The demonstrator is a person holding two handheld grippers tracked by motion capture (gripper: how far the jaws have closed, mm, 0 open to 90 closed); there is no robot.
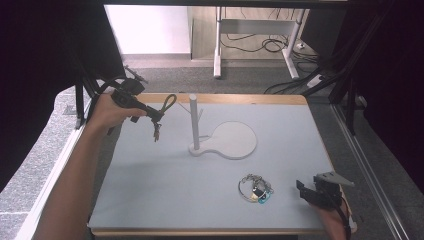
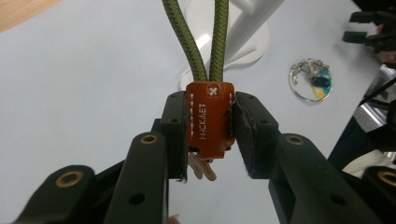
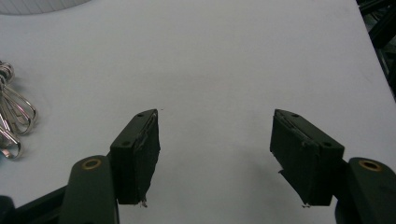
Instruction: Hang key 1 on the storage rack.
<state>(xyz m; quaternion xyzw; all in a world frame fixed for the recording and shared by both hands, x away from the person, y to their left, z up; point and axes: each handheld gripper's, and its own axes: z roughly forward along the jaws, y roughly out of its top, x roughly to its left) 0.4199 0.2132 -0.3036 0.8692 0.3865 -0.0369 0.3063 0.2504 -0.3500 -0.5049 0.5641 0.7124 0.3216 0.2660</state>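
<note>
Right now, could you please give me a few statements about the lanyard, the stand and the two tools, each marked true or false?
1. The left tool is shut on the lanyard's orange tab. True.
2. The lanyard's green loop already hangs on the stand. False: in the high view the loop is in the air beside the post, apart from it.
3. The right tool is open with nothing between its pads. True.
4. The key ring sits on the stand's round base. False: it lies on the mat, nearer the right tool.
</note>
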